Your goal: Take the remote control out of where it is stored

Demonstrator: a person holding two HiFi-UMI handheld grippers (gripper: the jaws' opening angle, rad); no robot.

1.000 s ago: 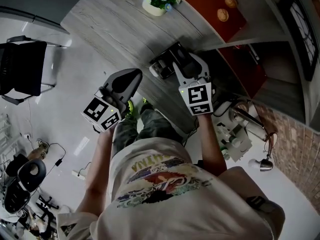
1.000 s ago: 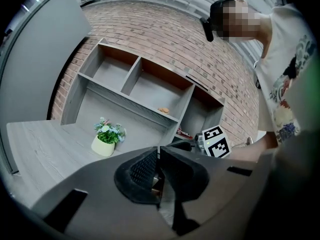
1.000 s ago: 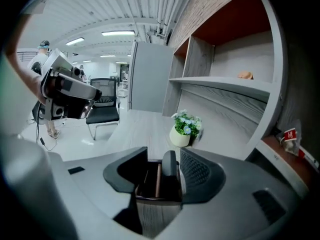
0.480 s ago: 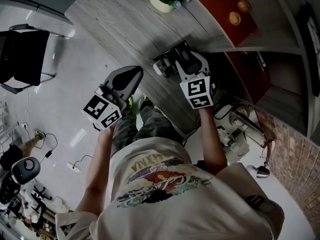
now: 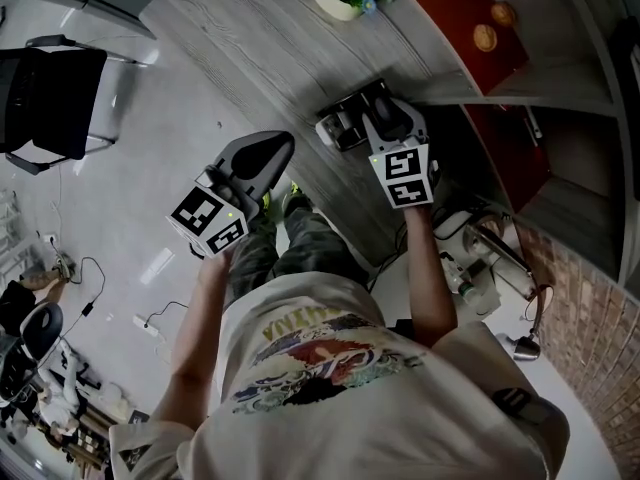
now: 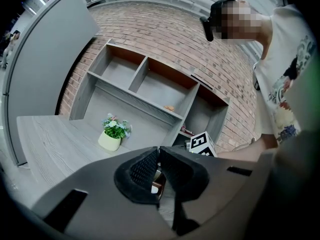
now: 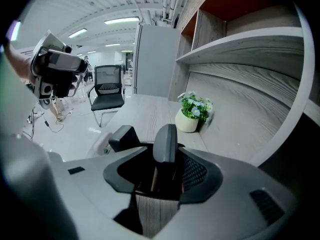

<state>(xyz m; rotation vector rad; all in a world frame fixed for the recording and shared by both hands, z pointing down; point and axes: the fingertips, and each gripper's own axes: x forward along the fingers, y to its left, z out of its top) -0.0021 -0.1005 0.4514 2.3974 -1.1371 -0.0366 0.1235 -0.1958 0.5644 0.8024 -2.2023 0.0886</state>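
Inside the black holder (image 5: 338, 130) on the bench (image 5: 250, 38), the remote control (image 7: 165, 141) stands upright. The right tongs (image 7: 166, 163) are apart around it, not squeezing yet. The left tongs (image 6: 157, 166) are closed and empty, away from the holder. A crooked squeeze could tip the holder or let the remote slip. Only the right gripper view shows the remote; in the head view the tongs cover it.

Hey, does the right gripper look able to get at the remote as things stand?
Likely yes. The right gripper is open, and the remote stands upright between its jaws; nothing seems to be in the way.
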